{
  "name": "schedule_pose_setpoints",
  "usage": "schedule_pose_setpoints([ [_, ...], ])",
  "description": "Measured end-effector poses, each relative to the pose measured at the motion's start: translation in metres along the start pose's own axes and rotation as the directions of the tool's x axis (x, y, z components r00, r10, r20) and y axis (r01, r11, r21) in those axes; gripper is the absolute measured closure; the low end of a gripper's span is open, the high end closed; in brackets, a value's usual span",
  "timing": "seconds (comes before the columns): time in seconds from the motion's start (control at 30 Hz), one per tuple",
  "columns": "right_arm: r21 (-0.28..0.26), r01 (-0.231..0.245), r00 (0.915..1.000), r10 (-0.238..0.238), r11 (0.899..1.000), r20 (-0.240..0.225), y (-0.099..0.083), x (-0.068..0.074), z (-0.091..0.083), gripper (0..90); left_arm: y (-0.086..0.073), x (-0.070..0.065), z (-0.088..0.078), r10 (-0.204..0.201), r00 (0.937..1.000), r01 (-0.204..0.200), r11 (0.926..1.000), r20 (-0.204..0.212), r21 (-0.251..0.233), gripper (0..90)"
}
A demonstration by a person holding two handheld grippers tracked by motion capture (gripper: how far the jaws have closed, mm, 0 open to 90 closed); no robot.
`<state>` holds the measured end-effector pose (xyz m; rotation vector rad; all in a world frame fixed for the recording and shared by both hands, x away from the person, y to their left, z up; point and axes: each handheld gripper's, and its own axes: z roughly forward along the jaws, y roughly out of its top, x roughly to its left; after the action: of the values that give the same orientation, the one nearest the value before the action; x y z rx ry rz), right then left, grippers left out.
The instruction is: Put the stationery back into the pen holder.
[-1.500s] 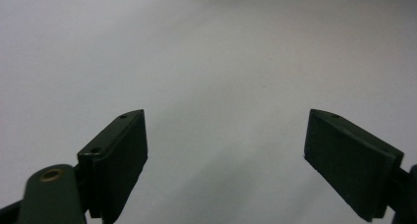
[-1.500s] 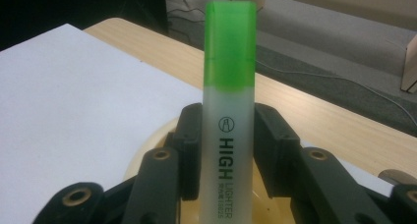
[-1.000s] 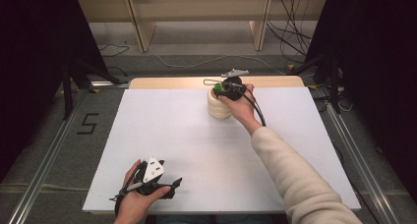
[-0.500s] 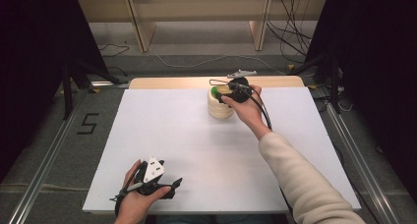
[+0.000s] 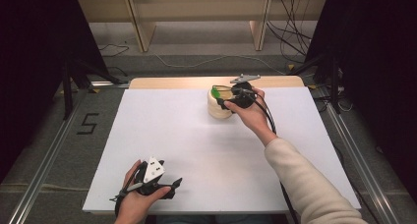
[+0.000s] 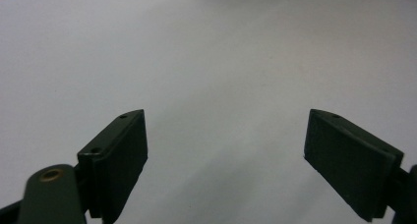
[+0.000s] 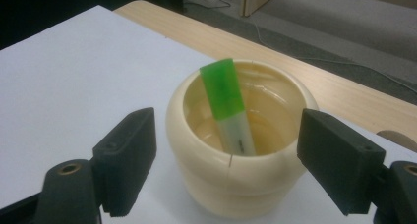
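Risk is small but real: my right tongs point(image 7: 226, 170), just opened and empty, flank the cream pot point(image 7: 236, 184) on the bench point(image 5: 162, 135); pulling back crooked could tip it and the green-capped marker point(image 7: 227, 106) leaning inside. Left tongs point(image 6: 226, 160) rest open.

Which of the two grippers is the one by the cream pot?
The right gripper, at the table's far edge, its open jaws either side of the pot holding a green-capped pen. The left gripper sits near the front edge, over bare table.
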<state>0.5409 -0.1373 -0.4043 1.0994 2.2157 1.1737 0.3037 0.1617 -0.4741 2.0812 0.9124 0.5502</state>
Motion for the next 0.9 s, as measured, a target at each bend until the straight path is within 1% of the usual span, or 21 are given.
schedule_pose_setpoints([
  [0.17, 0.005, 0.015, 0.9998, -0.015, 1.0, -0.015, -0.004, 0.003, -0.008, 23.2, 0.0, 0.0, 0.0, -0.001, 1.0, 0.001, 1.0, -0.001, -0.002, 16.3],
  [0.23, -0.002, 0.015, 0.9997, -0.015, 1.0, -0.018, -0.005, 0.003, -0.013, 23.4, 0.0, 0.0, 0.0, -0.001, 1.0, 0.001, 1.0, -0.001, -0.001, 16.3],
  [0.33, 0.008, 0.013, 0.9996, -0.013, 1.0, -0.025, -0.008, 0.004, -0.018, 23.0, 0.0, 0.0, 0.0, -0.002, 1.0, 0.002, 1.0, -0.002, -0.001, 16.3],
  [0.43, 0.01, 0.022, 0.9993, -0.021, 1.0, -0.031, -0.011, 0.005, -0.022, 22.8, 0.0, 0.0, 0.0, -0.005, 1.0, 0.005, 1.0, -0.004, -0.004, 16.3],
  [0.77, 0.021, 0.019, 0.9984, -0.018, 1.0, -0.053, -0.026, 0.009, -0.036, 21.9, 0.0, 0.0, 0.001, -0.005, 1.0, 0.005, 1.0, -0.006, -0.005, 16.3],
  [0.9, 0.033, 0.014, 0.9978, -0.011, 0.999, -0.066, -0.033, 0.011, -0.04, 21.6, 0.0, 0.0, 0.001, -0.004, 1.0, 0.004, 1.0, -0.003, 0.0, 16.3],
])
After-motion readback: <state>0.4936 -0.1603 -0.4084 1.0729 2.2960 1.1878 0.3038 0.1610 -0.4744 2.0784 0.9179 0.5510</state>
